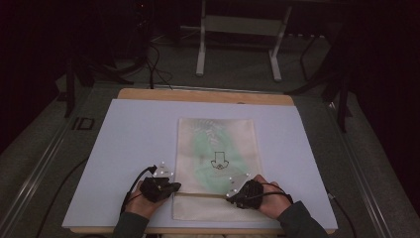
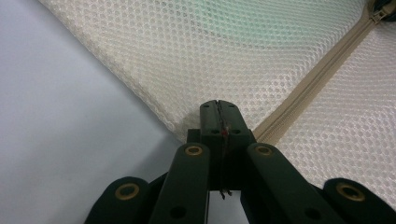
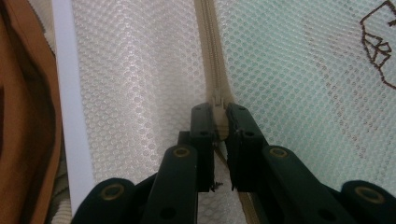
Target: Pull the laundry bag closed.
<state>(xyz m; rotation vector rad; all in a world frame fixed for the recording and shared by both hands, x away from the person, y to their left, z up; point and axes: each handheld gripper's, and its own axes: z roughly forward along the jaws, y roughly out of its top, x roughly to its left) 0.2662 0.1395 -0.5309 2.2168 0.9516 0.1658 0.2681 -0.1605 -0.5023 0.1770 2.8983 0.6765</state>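
Mesh bag (image 1: 217,153) lies flat at the centre of the white surface (image 1: 133,129). Right gripper (image 3: 219,114) has its jaws clamped on the zipper pull (image 3: 218,103), at five o'clock on the bag. Left gripper (image 2: 218,109), jaws pressed together, pinches the bag's edge at seven o'clock beside the zipper (image 2: 322,74).

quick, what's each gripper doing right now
left gripper: shut on the mesh bag edge.
right gripper: shut on the zipper pull.
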